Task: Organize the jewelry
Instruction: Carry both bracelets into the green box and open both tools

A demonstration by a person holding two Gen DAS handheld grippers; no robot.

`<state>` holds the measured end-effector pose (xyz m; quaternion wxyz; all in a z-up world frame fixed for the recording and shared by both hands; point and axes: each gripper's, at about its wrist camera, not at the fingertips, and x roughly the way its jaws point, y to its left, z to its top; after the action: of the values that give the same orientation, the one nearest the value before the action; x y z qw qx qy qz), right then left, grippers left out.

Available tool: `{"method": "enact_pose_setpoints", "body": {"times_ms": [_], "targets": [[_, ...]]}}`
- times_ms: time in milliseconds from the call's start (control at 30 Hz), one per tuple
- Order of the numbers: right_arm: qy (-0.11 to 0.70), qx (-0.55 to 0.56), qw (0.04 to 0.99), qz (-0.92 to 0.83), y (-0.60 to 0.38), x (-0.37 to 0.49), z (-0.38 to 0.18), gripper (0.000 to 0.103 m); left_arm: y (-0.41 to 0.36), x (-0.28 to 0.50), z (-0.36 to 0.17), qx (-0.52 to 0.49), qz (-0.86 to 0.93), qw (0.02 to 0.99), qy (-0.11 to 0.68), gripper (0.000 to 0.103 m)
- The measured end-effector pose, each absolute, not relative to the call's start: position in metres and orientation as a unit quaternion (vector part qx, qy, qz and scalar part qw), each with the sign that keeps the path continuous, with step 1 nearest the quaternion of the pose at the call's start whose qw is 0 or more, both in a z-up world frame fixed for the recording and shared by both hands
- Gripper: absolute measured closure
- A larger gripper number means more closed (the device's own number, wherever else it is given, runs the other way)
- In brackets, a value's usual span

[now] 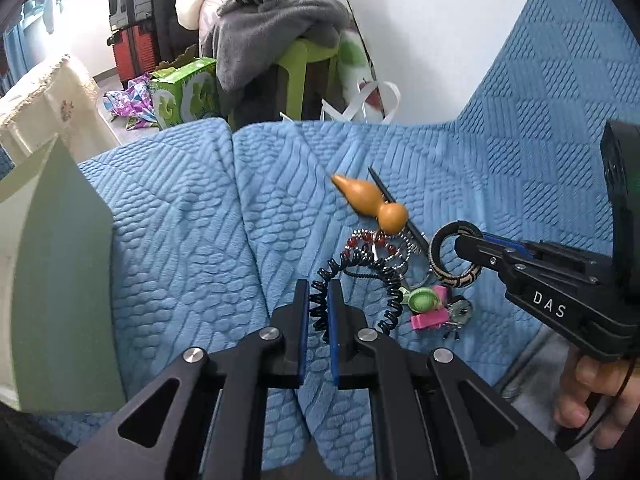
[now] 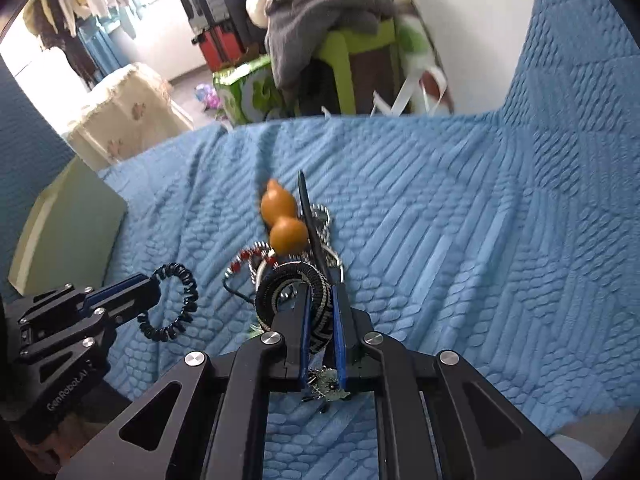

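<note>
Blue quilt: jewelry heap lay mid-cover.
Left gripper: I had it clamped on black coil bracelet.
Right gripper: I pinched woven bangle, beside gourd.

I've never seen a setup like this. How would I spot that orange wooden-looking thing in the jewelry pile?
Look at the blue quilted cover on the seat, then at the small heap of jewelry. At its far edge lies the gourd, beside a thin black stick. It is the only smooth, orange-brown, two-bulbed piece; its neighbours are beads, coils and rings.
</note>
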<state>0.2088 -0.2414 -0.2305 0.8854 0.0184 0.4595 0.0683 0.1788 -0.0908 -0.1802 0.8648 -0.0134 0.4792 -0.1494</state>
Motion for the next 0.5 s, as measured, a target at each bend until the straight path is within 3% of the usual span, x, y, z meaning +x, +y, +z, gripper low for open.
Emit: {"method": "enact_pose_setpoints", "body": {"times_ms": [500], "targets": [[0.426,0.043,0.902,0.056,-0.230,0.183,-0.162,0.095,-0.046,0.171,-0.101,-0.057,-0.146,0.882,0.444,0.095]]}}
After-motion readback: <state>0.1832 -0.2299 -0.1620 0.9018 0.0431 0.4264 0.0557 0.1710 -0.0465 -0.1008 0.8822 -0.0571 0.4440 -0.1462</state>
